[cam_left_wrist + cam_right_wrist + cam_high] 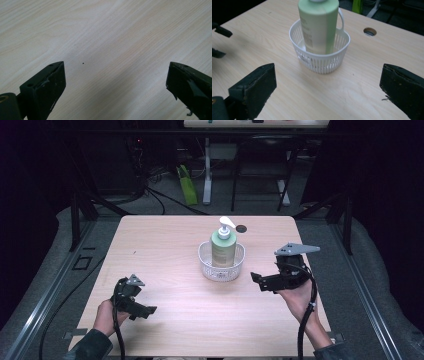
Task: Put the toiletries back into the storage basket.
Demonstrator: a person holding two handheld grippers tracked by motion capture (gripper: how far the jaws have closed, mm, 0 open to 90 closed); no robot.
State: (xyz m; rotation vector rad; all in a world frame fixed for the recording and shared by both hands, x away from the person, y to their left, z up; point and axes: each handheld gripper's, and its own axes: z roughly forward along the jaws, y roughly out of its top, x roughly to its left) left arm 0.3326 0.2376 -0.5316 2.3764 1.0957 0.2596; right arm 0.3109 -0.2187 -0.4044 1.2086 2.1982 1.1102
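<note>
A pale green pump bottle (223, 248) with a white pump head stands upright in a small white slatted basket (206, 265) at the middle of the wooden table. My right gripper (256, 282) hovers just right of the basket, pointing at it, jaws wide apart. In the right gripper view the bottle (318, 27) and basket (322, 62) stand a short way ahead of my open right gripper (328, 67). My left gripper (143, 311) is near the table's front left, open. In the left gripper view my left gripper (115, 72) has bare wood between its jaws.
A round cable hole (241, 228) lies behind the basket, also visible as a hole (370, 31) in the right gripper view. Beyond the table's far edge stand another desk's legs (207, 170) and a green object (187, 185) on the floor. Dark frame rails flank both sides.
</note>
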